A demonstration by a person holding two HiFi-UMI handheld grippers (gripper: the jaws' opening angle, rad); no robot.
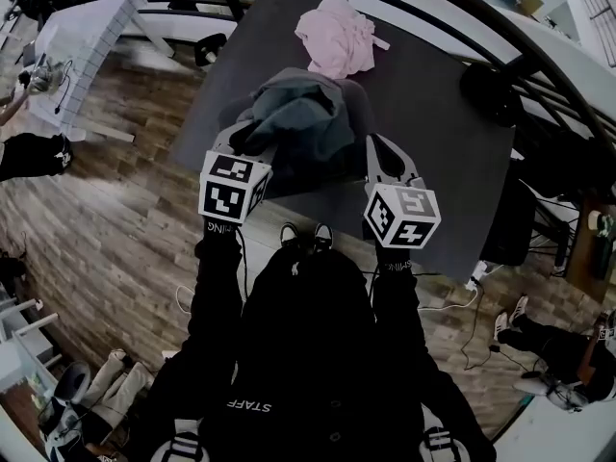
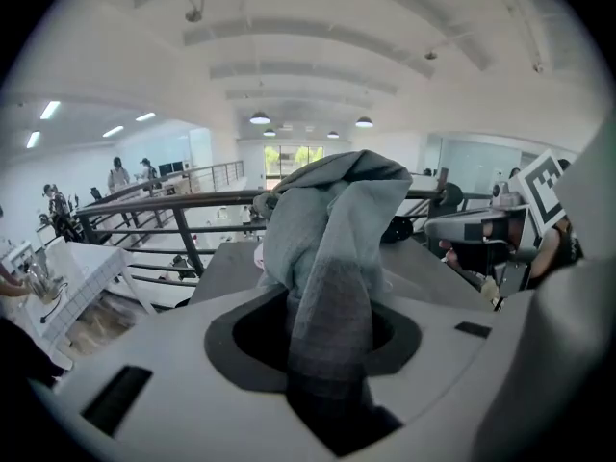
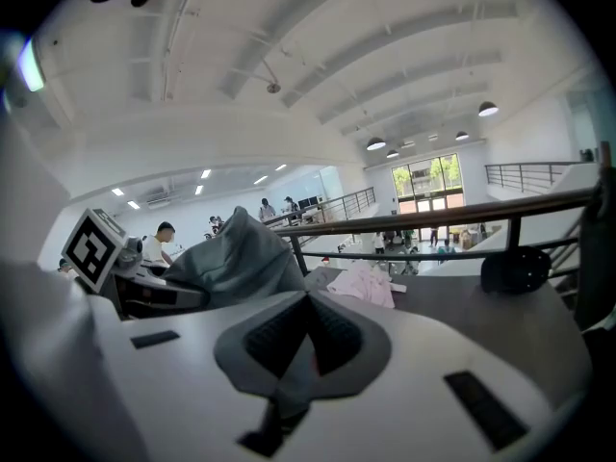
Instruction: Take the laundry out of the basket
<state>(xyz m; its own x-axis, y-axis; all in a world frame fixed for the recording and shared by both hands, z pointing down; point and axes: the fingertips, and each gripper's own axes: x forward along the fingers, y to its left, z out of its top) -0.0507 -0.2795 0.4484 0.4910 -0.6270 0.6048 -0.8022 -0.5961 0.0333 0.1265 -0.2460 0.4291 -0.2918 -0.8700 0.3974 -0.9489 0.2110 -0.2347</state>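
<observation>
Starting at the left gripper (image 2: 327, 301), we find its jaws clamped on a thick bunch of the grey garment (image 2: 332, 219), which rises out of the grip and fills the middle of that gripper's view. The right gripper (image 3: 308, 306) has its jaws brought together. A thin grey strip shows in the seam between the pads, and we judge it to be an edge of the same garment rather than an empty grip. From the head view, both grippers hold this garment up between them above the near part of the dark counter (image 1: 438, 171), where it hangs in loose folds. Farther back on the counter, well apart from it, lies a pink garment (image 1: 337, 32), already set down. We cannot make out a basket with certainty, as whatever sits under the held cloth is hidden by it. We judge the step in hand to be the carrying of one lifted item out to the counter. The next move calls for bringing the grey garment clear over bare counter surface, near the pink one, and letting both grips go together so that no corner drags or snags. As to writing, the word "STAFF" (image 1: 248, 405) reads upside down on the person's dark top. Part of a word ending in "ING" shows below the left marker cube (image 1: 231, 186), the rest being cut off. We can read no brand or label on either garment.
</observation>
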